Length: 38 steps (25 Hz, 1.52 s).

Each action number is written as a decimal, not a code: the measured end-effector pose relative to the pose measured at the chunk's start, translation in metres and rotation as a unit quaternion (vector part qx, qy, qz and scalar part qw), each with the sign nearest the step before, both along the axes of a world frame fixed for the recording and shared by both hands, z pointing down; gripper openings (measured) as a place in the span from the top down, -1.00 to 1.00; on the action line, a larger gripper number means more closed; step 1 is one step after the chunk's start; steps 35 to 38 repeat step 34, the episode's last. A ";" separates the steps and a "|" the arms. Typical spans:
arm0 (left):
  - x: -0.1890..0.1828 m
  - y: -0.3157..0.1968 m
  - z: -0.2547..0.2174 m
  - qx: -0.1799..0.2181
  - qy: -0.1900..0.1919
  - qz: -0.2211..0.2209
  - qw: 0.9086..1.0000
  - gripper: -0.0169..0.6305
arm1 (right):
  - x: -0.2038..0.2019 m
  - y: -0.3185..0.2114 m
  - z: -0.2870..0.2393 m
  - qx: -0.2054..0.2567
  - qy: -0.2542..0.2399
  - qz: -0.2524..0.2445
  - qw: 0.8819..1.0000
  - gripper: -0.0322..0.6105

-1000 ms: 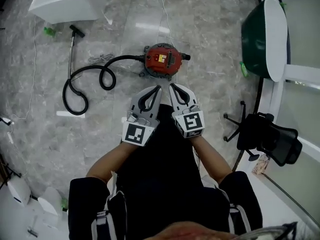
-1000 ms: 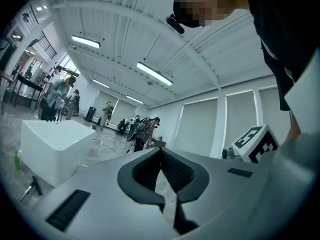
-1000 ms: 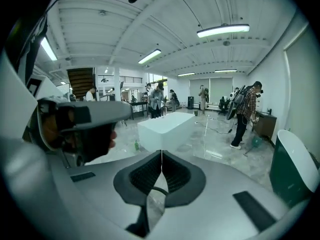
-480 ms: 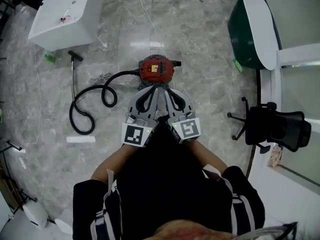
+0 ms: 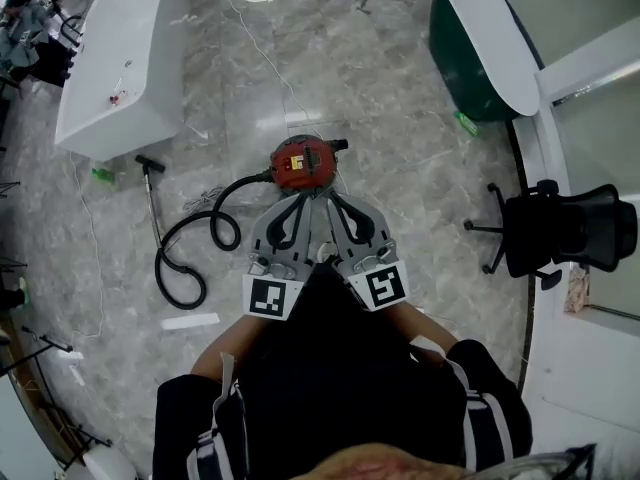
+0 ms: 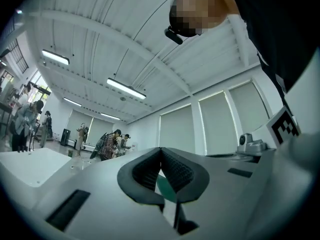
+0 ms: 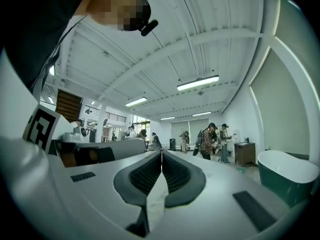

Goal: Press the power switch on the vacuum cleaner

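Both tools are held side by side in front of the person, tips pointing forward and leaning in toward each other. On the left tool (image 5: 302, 197) the dark ribbed pads meet at the tip, with nothing between them. The right tool (image 5: 334, 197) is pressed together in the same way and also holds nothing. Each tool carries a cube with a square black-and-white marker at its rear end, close to the person's dark clothing.

Grey marble floor (image 5: 400, 138) fills most of the head view. A white worktop (image 5: 110, 78) stands at the upper left. A dark green tub (image 5: 480, 38) with a white rim stands at the upper right. A black office chair (image 5: 565, 233) is at the right edge. A thin white cord (image 5: 258, 53) runs across the floor from the top of the view down to the vacuum. A small white strip (image 5: 189, 321) lies on the floor at the lower left. The tool views look out level across a bright hall, where people (image 7: 212, 141) stand in the distance.

A round red vacuum (image 5: 303, 162) sits on the floor near the middle of the head view. There is a small yellow patch on its top. Its black hose (image 5: 195, 238) leaves its left side and loops away to the left. The hose ends in a wand (image 5: 152, 183) lying near the worktop, well clear of the tools. In the head view, both tool tips sit right at the near edge of the vacuum. The left tip lines up with its middle, the right tip with its right part. I cannot tell how far above it they are, or whether they touch it.
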State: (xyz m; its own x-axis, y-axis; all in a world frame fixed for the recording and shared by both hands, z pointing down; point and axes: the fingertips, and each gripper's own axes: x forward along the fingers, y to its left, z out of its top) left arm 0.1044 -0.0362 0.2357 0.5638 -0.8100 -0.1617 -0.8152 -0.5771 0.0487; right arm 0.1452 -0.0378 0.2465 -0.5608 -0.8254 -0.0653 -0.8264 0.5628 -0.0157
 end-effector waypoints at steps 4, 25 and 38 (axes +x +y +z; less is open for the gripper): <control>0.004 0.003 0.004 -0.012 0.010 -0.003 1.000 0.89 | 0.004 0.010 -0.022 0.037 0.007 -0.004 0.999 0.84; -0.003 0.026 0.009 -0.023 0.005 -0.037 0.999 0.89 | -0.017 0.017 -0.003 -0.006 0.022 -0.034 0.999 0.84; -0.017 0.034 0.022 -0.042 0.012 -0.046 0.998 0.89 | -0.038 0.026 -0.001 0.003 0.025 -0.044 0.999 0.84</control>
